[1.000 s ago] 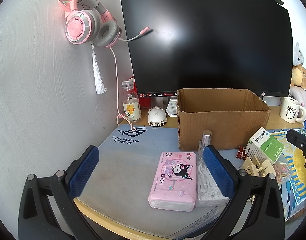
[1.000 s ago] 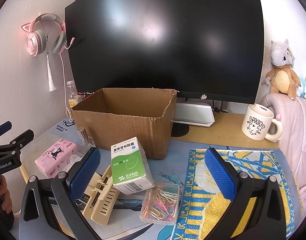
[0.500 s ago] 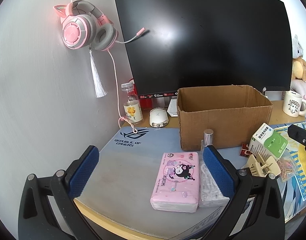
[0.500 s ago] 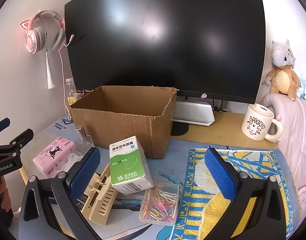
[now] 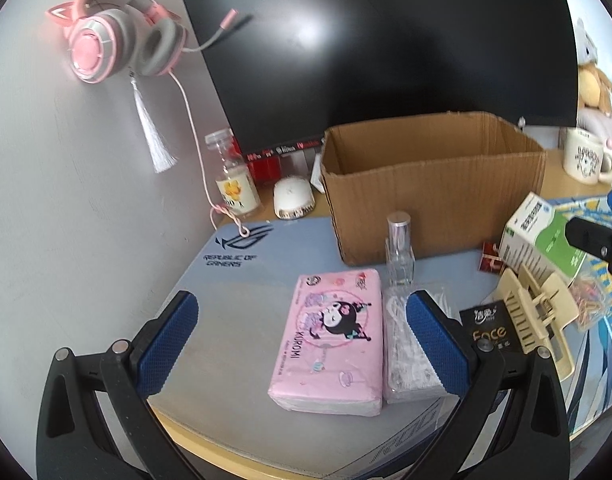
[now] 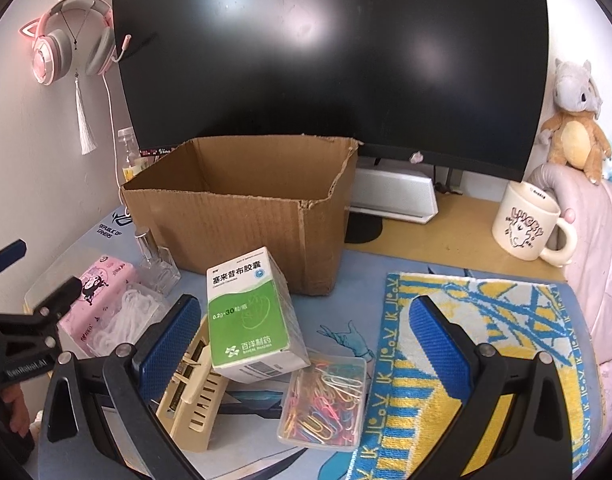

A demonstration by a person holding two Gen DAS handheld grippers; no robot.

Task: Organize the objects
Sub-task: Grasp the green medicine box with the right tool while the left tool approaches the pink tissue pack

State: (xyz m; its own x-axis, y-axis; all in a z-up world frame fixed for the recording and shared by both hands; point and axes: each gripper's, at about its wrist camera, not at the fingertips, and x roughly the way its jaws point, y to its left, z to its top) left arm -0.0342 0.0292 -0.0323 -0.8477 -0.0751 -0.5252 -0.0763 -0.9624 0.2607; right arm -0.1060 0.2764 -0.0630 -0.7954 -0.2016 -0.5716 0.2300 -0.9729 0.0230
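Since a second ago the left gripper (image 5: 302,330) has come lower and closer to the desk, so the pink tissue pack (image 5: 330,338) now fills more of its view; the right gripper (image 6: 302,344) has also eased down toward the clutter. No object has shifted.

Both claws are spread wide and hold nothing. The tissue pack lies flat between the left gripper's blue pads, nearer the right one. A clear bag of white cord (image 5: 406,348) touches the pack at its 3 o'clock side, partly behind the right pad. A small glass bottle (image 5: 400,250) stands upright at the pack's 1 o'clock, just in front of the cardboard box (image 5: 430,196).

From the right wrist view, a green and white medicine box (image 6: 252,314) leans tilted on a cream hair claw (image 6: 196,394), which sits at its 7 o'clock. A clear case of coloured paper clips (image 6: 324,402) lies at its 5 o'clock. A striped towel (image 6: 502,340) lies flat at 3 o'clock, and a mug (image 6: 528,226) stands well apart at 1 o'clock.

The open box at 12 o'clock shows only bare inner walls; its floor is hidden. Judging by this, tidying has hardly begun: every loose item sits outside the box, and the tissue pack looks like the first pick.
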